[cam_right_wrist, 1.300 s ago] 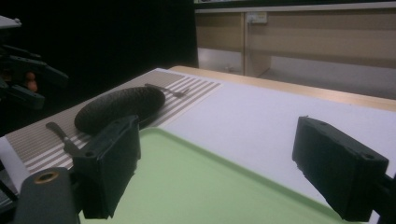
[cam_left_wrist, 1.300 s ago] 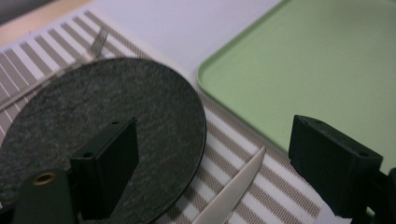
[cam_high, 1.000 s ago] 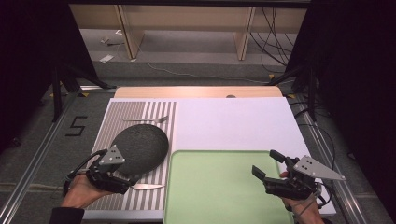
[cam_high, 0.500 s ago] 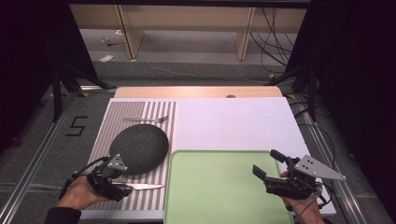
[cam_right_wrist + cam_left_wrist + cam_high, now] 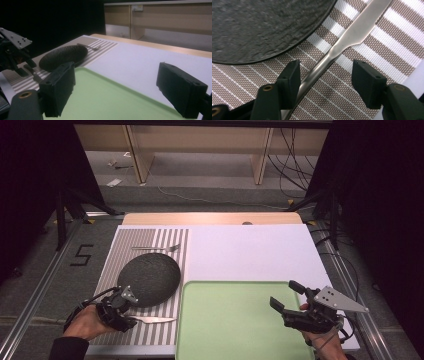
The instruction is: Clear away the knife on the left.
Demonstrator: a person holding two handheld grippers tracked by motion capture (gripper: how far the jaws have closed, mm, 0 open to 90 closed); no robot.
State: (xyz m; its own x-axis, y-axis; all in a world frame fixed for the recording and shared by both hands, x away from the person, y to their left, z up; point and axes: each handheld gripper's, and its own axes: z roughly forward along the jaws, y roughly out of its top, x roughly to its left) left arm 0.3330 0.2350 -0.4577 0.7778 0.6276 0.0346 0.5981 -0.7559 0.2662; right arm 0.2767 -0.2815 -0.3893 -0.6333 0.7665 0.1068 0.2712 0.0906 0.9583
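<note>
Green tray (image 5: 235, 330) on the white board (image 5: 250, 252); fork (image 5: 156, 248) beyond the dark plate (image 5: 149, 279).

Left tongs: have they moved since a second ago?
Yes. The left tongs slid off the dark plate toward the near edge, down onto the knife, closing around its handle.

High view: fixed overhead at the person's side, facing forward and down over the whole table (image 5: 250, 252). Left gripper view: very close, looking straight down on the knife (image 5: 352, 35) and plate (image 5: 262, 27). Right gripper view: low, near-level across the tray (image 5: 107, 97), sharing the plate and fork (image 5: 88, 46) with the high view.
</note>
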